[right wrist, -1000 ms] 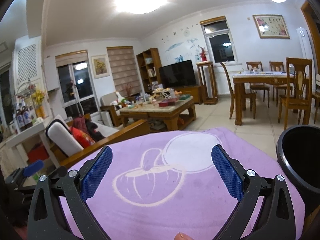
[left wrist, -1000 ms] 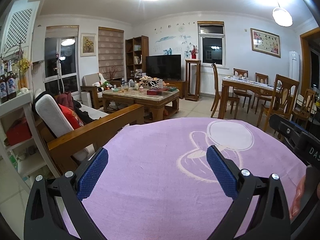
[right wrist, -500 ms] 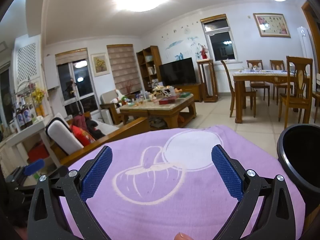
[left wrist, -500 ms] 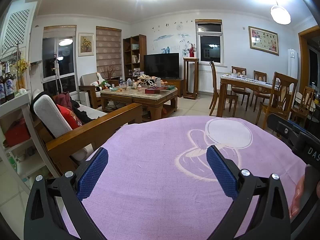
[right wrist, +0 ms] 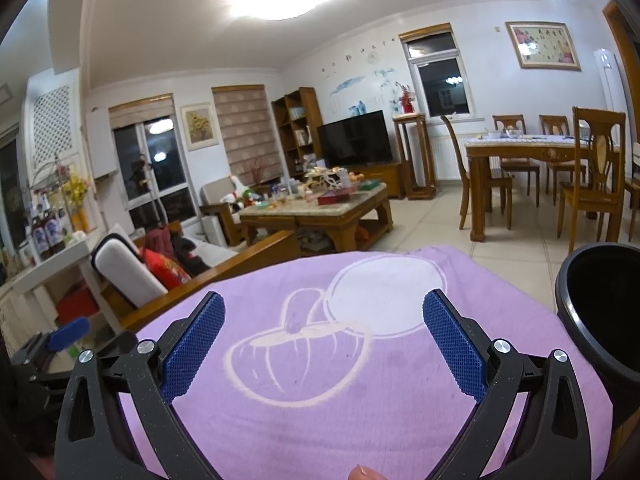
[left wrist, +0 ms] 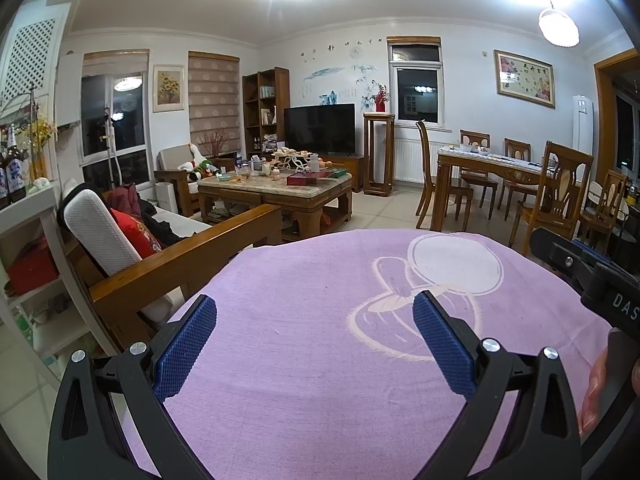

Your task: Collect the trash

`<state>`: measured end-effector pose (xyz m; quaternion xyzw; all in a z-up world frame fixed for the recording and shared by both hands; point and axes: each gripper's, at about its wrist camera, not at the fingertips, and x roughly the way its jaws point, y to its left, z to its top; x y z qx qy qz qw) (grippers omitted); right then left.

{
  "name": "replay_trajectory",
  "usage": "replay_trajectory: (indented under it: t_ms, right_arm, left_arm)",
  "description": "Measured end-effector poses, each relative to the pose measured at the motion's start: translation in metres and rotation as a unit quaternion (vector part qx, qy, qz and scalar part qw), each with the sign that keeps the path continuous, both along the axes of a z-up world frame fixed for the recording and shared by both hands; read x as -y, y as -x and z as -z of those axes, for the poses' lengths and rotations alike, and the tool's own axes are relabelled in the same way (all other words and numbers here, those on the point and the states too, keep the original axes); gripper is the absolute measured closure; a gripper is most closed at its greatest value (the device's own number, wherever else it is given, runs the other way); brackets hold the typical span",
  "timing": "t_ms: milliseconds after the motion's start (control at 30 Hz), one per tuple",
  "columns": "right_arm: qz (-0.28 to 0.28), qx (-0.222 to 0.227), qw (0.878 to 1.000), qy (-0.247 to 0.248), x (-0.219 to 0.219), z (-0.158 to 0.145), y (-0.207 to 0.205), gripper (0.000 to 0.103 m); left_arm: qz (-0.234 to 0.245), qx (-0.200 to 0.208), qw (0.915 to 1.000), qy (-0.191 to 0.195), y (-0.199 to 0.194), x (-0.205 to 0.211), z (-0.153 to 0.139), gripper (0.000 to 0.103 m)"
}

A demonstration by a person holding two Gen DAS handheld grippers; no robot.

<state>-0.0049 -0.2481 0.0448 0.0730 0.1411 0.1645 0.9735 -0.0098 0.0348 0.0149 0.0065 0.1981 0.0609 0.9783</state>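
My left gripper (left wrist: 315, 332) is open above a purple cloth (left wrist: 320, 360) with a pale cartoon print; nothing lies between its blue pads. My right gripper (right wrist: 324, 332) is open too, over the same purple cloth (right wrist: 320, 392), empty. A black bin (right wrist: 604, 308) stands at the cloth's right edge, close to the right gripper's right finger. The right gripper's black body (left wrist: 592, 276) shows at the right edge of the left wrist view. No loose trash shows on the cloth.
A wooden sofa arm (left wrist: 180, 264) with cushions sits just past the cloth on the left. Beyond it is a cluttered coffee table (left wrist: 276, 188), a TV (left wrist: 320, 128), and a dining table with chairs (left wrist: 500, 172). A white shelf with bottles (left wrist: 24, 216) stands at far left.
Both views have drifted slightly; the room sits a touch lower in the left wrist view. Both grippers stay open over the cloth.
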Motion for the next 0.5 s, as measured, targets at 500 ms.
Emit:
replay_trajectory:
  t_ms: [500]
  right_arm:
    - [0.002,-0.008,1.000,-0.008,-0.0011,0.0058,0.0002,0.005]
  left_arm:
    - [0.000,0.000,1.0000,-0.001,-0.0005,0.0001,0.0000,0.005]
